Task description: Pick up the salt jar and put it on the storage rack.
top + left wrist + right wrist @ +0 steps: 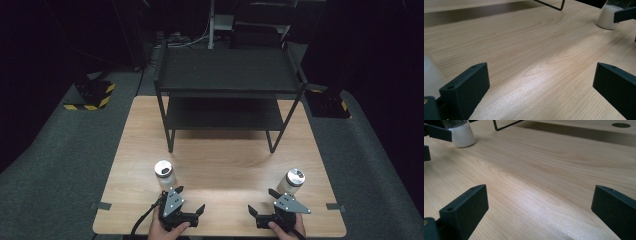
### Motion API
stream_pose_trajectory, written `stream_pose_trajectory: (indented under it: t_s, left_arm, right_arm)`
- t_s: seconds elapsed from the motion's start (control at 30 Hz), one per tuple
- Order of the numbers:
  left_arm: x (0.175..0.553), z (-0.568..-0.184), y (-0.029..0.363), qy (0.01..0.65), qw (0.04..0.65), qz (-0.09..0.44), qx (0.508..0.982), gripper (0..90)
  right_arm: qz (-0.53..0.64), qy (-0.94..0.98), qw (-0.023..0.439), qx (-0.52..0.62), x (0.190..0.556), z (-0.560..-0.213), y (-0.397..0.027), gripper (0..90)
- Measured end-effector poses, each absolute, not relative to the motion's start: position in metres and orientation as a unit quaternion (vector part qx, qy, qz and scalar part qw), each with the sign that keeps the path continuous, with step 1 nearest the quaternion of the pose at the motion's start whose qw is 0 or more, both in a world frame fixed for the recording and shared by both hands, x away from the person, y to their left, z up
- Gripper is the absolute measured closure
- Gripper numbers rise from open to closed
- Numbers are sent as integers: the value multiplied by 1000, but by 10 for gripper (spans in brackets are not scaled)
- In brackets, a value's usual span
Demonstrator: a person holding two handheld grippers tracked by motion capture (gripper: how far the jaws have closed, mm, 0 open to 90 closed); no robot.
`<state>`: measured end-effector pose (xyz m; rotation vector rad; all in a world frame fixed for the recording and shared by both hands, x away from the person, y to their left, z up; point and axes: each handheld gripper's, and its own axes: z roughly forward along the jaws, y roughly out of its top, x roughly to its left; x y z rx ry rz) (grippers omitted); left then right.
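a: what is cut off?
b: the left jar (164,174) is clipped in the left gripper view; its white contents are unclear.

a: grippers?
b: left gripper (189,199) and right gripper (261,201): fingers spread wide, empty, near the bench (220,165) front edge, each beside a jar. right jar (291,181) holds white powder.

The high view looks forward and down from above on the whole wooden table (220,160) and the black shelf (227,90), while both gripper views sit low and close over the tabletop, facing inward across the same bare wood toward each other's side
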<state>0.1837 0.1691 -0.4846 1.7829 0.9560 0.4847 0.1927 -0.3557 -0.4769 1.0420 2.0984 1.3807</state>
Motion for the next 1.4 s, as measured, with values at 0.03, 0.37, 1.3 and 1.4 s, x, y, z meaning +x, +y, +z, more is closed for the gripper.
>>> stream_pose_trajectory:
  t_s: [0.03, 0.37, 1.3, 1.4]
  left_arm:
    - [184, -484, 169, 396, 506, 200, 740, 10]
    - [188, -483, 167, 390, 504, 197, 745, 10]
    - [165, -468, 197, 360, 559, 242, 707, 5]
    - [159, -467, 205, 363, 569, 267, 688, 5]
  right_arm:
    - [497, 754, 210, 375, 192, -477, -356, 3]
    - [504, 748, 205, 380, 191, -479, -360, 3]
    - [500, 751, 202, 382, 191, -477, -359, 2]
    - [500, 750, 203, 381, 191, -477, -359, 2]
